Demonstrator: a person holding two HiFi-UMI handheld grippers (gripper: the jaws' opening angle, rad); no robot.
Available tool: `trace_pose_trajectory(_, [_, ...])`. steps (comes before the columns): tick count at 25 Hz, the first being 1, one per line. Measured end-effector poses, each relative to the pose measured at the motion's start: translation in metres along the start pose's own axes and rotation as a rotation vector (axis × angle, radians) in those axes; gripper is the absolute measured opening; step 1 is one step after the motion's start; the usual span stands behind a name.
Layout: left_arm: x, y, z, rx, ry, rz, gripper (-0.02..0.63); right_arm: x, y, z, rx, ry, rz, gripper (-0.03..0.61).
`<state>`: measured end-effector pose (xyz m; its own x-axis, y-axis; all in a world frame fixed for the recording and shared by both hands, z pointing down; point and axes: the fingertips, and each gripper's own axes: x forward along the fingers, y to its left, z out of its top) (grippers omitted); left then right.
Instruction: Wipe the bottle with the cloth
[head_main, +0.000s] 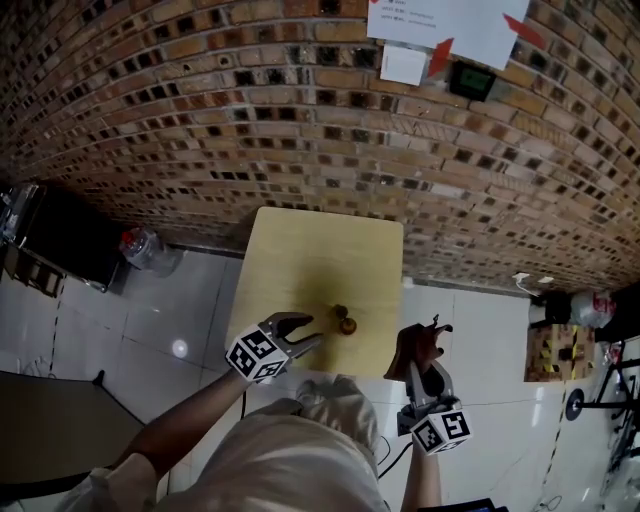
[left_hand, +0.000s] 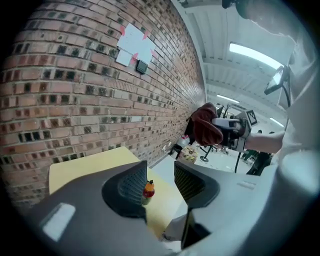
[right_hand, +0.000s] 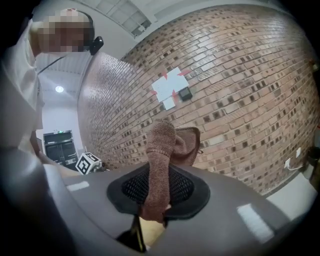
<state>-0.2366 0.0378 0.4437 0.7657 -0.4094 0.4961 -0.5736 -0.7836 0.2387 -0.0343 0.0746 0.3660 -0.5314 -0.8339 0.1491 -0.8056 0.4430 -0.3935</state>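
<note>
Beige fabric of the person's shirt (head_main: 300, 450) fills the near foreground, with a bare forearm reaching out on each side. The left gripper (head_main: 308, 330) sits at the near edge of the table, its jaws apart and holding nothing. Through the gap, in the left gripper view, the bottle shows a little way beyond the jaw tips, touched by neither pad. The right gripper (head_main: 424, 362) is held off the table's near right corner, over the floor. It is clenched on a reddish-brown terry cloth (right_hand: 159, 160). A fold is pinched between the pads and the rest bunches up above the jaws.

The bottle (head_main: 345, 322) is small, with an orange cap and a red band below it. It stands upright on the pale yellow tabletop (head_main: 320, 250), close to the near edge and just beyond the left gripper. The cloth is to its right, clear of it.

White floor tiles (head_main: 190, 310) lie on either side of the table, and a clear plastic bag (head_main: 145, 250) slumps against the foot of the wall to the left. The far end of the table butts against a brick wall (head_main: 200, 120). High on it hang white sheets of paper (head_main: 450, 25) fixed with red tape, with a small dark box (head_main: 472, 80) just beside them.
</note>
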Motion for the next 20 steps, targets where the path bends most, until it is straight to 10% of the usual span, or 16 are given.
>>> trace_pose_trajectory(9, [0.063,-0.005,-0.013,0.163,0.182,0.03,0.267,0.03,-0.05,-0.013,-0.089,0.118,0.102,0.077])
trace_pose_trajectory(20, [0.098,0.012,-0.052,0.02,0.31,0.113,0.265,0.053,-0.07,-0.042,-0.024,0.191,0.159,0.077])
